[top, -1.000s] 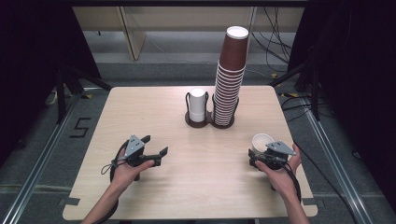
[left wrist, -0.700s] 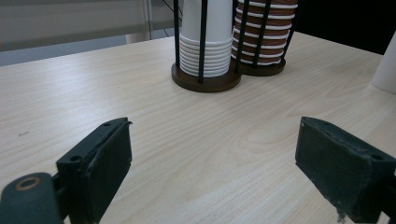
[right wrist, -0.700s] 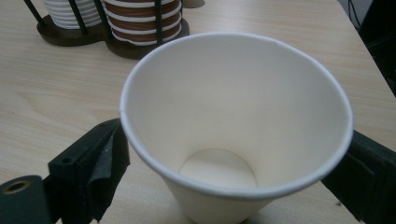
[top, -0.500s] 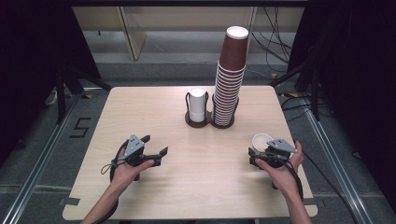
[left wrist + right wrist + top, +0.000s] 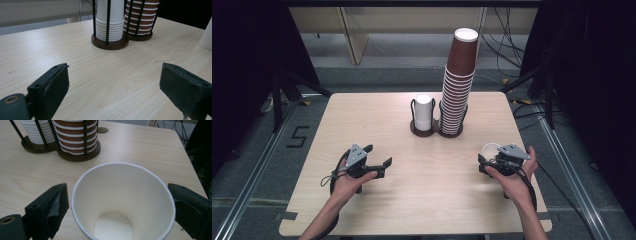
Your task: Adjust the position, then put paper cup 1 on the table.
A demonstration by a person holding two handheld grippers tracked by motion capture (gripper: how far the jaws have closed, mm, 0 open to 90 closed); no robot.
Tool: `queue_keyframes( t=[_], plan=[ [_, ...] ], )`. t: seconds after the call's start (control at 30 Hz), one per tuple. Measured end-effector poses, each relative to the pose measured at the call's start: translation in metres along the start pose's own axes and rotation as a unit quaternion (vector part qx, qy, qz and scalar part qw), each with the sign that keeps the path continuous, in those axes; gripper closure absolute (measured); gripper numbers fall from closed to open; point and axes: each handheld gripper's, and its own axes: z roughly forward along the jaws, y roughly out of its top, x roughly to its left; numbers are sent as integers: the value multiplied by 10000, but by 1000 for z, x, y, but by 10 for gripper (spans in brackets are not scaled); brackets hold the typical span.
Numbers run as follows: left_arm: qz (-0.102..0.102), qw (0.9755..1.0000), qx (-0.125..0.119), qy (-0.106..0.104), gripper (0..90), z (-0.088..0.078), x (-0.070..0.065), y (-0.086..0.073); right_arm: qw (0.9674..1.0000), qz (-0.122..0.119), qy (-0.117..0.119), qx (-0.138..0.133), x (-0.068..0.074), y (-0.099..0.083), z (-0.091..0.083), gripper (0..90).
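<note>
Right claw [image 5: 117, 202] has just been opening around the white cup [image 5: 122, 205], pads off it; left claw [image 5: 112, 82] gapes empty. Next: back off.

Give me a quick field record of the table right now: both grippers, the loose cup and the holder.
left gripper: open, nothing between the jaws, low over bare table
right gripper: open, jaws either side of the white cup, gaps visible
white cup: upright, empty, on the table
cup holder: mid-table, short white stack beside tall brown stack
</note>
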Motion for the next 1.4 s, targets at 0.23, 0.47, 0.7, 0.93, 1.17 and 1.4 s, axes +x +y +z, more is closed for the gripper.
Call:
queue_keyframes(
  t=[0.23, 0.47, 0.7, 0.93, 1.17, 1.4],
  plan=[
    [14, 10000, 12, -2, 83, 1, 0, 0, 9999, -48, -81, -85, 1, 6, 0, 73],
    [6, 10000, 7, 1, 81, 1, 0, 0, 9999, -9, -57, -134, 4, 14, -3, 77],
    [-3, 10000, -49, -45, 81, 3, -1, 0, 9997, 4, -95, -230, 9, 26, -6, 78],
    [-25, 10000, -42, -39, 81, 3, 0, 2, 9994, -49, -43, -333, 11, 35, -6, 80],
    [39, 9999, -120, -27, 83, 4, -2, 9, 9989, 16, -17, -472, 13, 48, -5, 86],
    [88, 9996, -260, -56, 82, 2, -5, 16, 9974, -134, 61, -700, 20, 67, 0, 90]
  ],
)
